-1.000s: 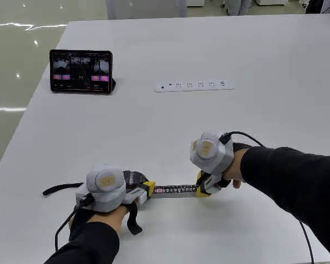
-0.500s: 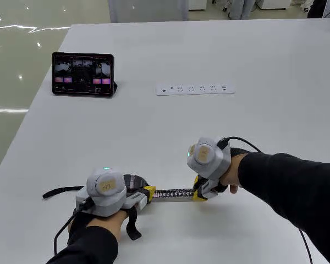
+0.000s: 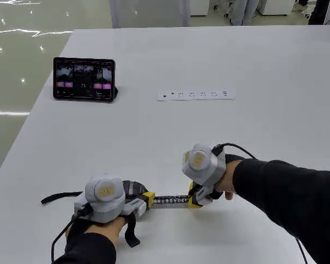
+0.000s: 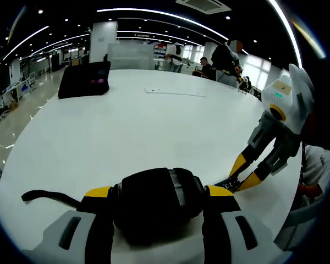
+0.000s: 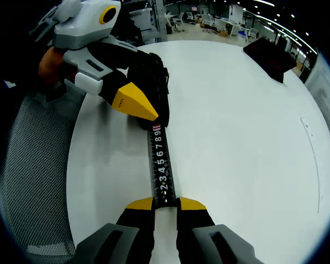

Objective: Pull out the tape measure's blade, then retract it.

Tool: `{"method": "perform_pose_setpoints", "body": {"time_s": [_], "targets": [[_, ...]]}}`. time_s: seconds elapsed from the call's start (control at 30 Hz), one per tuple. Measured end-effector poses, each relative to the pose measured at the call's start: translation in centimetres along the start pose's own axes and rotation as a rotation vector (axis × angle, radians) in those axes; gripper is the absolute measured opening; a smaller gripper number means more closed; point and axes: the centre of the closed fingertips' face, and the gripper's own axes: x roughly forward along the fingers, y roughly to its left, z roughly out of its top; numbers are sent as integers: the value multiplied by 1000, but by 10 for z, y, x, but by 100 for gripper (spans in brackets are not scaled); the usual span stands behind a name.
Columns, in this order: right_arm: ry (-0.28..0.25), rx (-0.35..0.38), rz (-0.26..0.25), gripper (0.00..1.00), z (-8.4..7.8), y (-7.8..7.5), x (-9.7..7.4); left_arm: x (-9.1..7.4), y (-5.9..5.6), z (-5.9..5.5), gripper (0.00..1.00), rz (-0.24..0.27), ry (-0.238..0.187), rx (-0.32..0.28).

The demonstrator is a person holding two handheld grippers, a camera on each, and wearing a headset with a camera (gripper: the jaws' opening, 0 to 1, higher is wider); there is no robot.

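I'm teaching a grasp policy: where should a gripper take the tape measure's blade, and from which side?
Probably its free end, coming in along the blade from the side opposite the case. It is a thin flat strip running straight out; the right gripper pinches it there, in line.

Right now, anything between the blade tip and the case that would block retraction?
Nothing visible. The blade runs straight over bare table from the right gripper, shut on its tip, to the case clamped in the left gripper.
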Motion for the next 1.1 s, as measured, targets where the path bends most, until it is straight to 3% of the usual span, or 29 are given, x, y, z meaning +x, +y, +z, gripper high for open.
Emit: {"method": "perform_pose_setpoints", "body": {"time_s": [1.1], "targets": [[-5,0,27,11,27,3,13,0,1,0,61,4,6,-17]]}}
